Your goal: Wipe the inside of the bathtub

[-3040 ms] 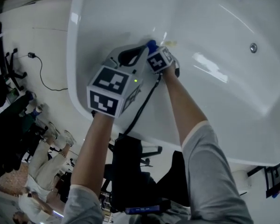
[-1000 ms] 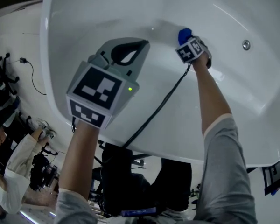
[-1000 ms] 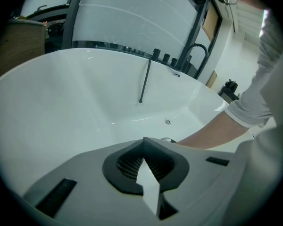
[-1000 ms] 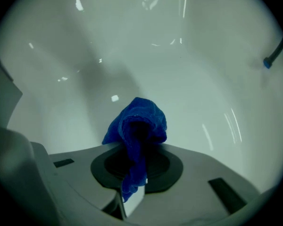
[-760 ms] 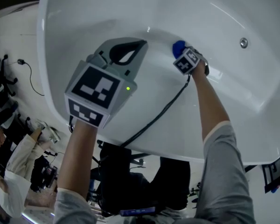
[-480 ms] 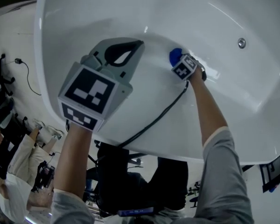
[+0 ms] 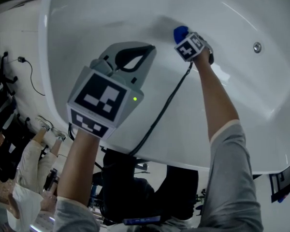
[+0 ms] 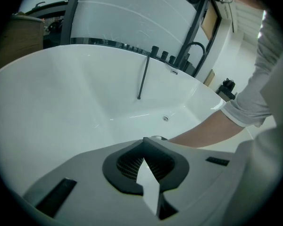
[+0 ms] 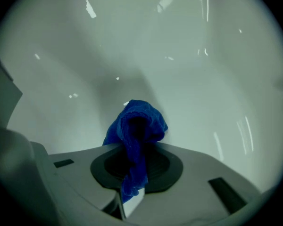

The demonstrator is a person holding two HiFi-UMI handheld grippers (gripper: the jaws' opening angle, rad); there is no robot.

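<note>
- Bathtub [image 7: 87,28]: white, glossy; all places below are given against it.
- Your right gripper [image 7: 182,36]: reached deep into the bathtub, at the curve where its wall meets its floor. Jaws clamped on a blue cloth [image 9: 137,125], which bunches out past the tips toward the bathtub's surface; actual contact cannot be told.
- Your left gripper [image 8: 145,143]: held over the bathtub's near inner wall. Jaw tips together, nothing between them.
- Round metal fitting [image 7: 257,47]: set in the bathtub's far wall, well apart from the cloth.
- Black cable [image 7: 159,115]: trails from your right gripper back across the bathtub's near rim.
</note>
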